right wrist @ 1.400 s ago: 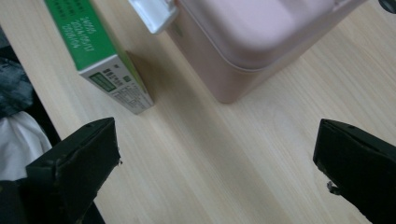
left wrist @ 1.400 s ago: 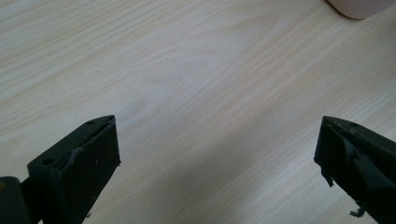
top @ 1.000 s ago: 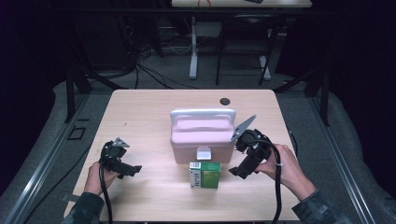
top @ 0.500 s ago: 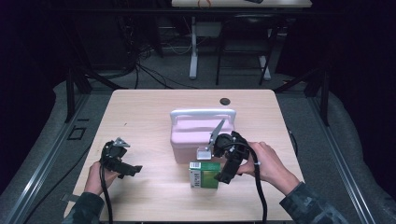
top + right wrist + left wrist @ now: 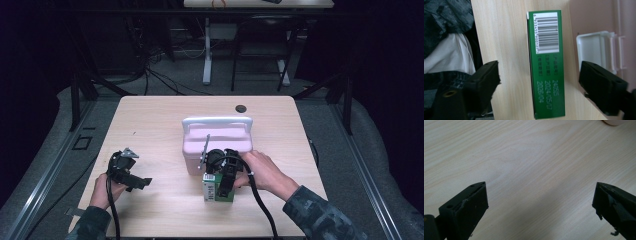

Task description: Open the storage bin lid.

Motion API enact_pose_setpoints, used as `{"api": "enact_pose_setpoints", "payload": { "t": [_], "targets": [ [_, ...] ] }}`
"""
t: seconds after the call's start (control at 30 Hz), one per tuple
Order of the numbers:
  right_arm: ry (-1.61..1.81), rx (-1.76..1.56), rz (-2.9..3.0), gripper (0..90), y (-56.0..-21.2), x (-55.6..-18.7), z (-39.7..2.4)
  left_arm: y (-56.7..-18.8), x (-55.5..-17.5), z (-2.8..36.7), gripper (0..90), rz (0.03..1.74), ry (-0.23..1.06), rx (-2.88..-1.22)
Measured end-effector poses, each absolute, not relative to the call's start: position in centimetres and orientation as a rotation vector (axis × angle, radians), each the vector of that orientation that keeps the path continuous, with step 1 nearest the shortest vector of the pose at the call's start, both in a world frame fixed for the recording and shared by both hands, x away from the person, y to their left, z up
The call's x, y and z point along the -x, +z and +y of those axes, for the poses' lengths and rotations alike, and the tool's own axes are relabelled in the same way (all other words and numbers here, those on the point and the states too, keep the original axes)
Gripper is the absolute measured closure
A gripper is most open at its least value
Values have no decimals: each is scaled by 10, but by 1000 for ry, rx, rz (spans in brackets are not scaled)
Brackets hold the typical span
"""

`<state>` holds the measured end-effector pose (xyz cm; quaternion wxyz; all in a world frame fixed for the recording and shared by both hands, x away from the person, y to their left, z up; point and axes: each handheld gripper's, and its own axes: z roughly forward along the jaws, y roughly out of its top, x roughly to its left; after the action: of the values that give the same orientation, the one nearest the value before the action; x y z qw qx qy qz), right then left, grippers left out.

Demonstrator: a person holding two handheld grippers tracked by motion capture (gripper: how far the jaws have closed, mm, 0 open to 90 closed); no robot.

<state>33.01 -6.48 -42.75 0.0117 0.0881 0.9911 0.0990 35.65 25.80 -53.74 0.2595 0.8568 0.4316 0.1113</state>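
The green box stands between the jaws of the right claw, which straddles it from above with a clear gap on either side, so neither pad touches it. The jaws have just been closing, yet they are parted and hold nothing. In the right claw view the box's narrow top face runs straight up from the claw, with printed date figures near the jaws and a white barcode label farther out. Just past one jaw sits the white latch of the pink case, whose wall rises just behind the box. Past the other jaw lies bare bench up to its edge.

From the high view, the right claw hangs over the green box, the right hand gripping it from the side away from the left claw. The pink case stands just beyond, its white handle on top.

The left claw is well apart from all this, near the bench's front edge. Its jaws are spread wide over bare wood, with nothing between them. The left hand holds it from below.
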Motion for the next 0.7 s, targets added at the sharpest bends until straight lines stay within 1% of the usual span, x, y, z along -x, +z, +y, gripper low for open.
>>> {"api": "enact_pose_setpoints", "payload": {
  "t": [0.1, 0.33, 0.53, 0.7],
  "targets": [
    [278, -252, 3109, 318, -431, -332, -59, -538, -357, 258, 1, 1169, 298, -2326],
    [209, -230, 3119, 499, -436, -336, -51, -538, -356, 258, 1, 1170, 296, -2329],
    [169, -216, 3127, 595, -442, -338, -49, -539, -357, 257, 1, 1165, 286, -2339],
    [147, -200, 3119, 625, -441, -336, -47, -540, -357, 257, 1, 1163, 282, -2344]
  ]
}}
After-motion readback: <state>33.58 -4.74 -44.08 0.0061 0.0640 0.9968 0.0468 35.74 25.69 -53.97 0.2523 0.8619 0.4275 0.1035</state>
